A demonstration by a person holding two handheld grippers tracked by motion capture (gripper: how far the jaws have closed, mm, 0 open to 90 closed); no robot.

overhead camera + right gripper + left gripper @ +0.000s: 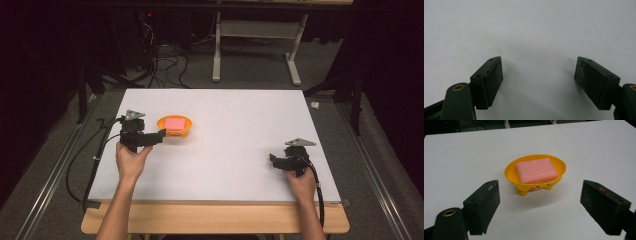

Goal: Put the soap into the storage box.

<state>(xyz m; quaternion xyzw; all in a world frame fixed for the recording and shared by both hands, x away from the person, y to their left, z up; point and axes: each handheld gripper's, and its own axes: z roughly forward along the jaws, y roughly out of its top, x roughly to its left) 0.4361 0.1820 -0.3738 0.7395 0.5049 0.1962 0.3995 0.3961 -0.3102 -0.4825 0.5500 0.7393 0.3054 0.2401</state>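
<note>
One camera looks down from high up on the whole table (235, 150). Two ride close behind the tongs. High and left views share the soap dish (174, 125).

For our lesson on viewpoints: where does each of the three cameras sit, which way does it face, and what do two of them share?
High view: above the table's near edge, facing forward and down; both forearms, left gripper and right gripper show.
Left gripper view: between its open jaws, facing the orange soap dish holding pink soap.
Right gripper view: between its open jaws, facing bare white table.
Shared: high and left gripper views show the dish.
</note>
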